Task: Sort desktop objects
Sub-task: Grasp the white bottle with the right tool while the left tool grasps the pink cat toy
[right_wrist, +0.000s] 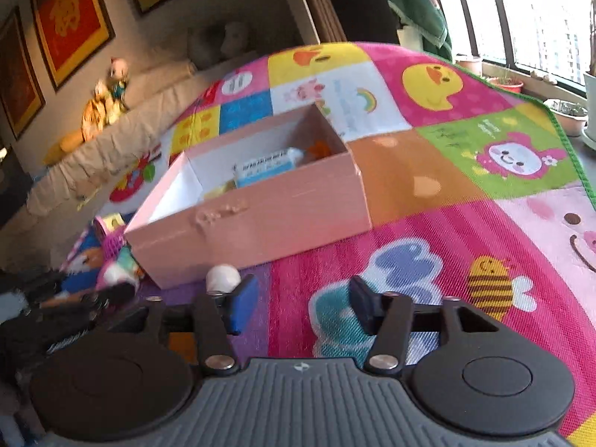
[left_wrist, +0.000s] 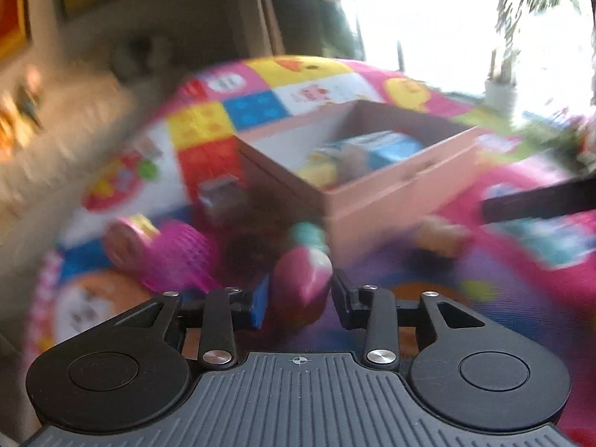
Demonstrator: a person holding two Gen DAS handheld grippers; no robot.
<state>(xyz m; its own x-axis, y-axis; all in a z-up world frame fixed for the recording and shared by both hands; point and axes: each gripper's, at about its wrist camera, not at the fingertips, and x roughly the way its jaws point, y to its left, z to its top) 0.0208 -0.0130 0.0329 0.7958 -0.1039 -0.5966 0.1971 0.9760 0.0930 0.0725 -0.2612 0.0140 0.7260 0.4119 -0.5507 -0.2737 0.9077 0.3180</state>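
The left wrist view is blurred. My left gripper (left_wrist: pixel 298 294) is shut on a pink and white toy with a teal end (left_wrist: pixel 303 279), just before the corner of a pink cardboard box (left_wrist: pixel 376 201). The box holds a blue carton (left_wrist: pixel 387 147) and yellow items. My right gripper (right_wrist: pixel 301 305) is open and empty, low over the play mat in front of the box (right_wrist: pixel 260 216). The blue carton (right_wrist: pixel 264 165) shows inside. The left gripper with the toy (right_wrist: pixel 115 272) shows at the left edge.
A colourful cartoon play mat (right_wrist: pixel 465 156) covers the surface. Left of the box lie a pink honeycomb ball (left_wrist: pixel 178 257), a round tape-like roll (left_wrist: pixel 126 238) and a grey block (left_wrist: pixel 219 197). A small white ball (right_wrist: pixel 223 277) lies by my right gripper's left finger. A sofa (right_wrist: pixel 111 141) stands behind.
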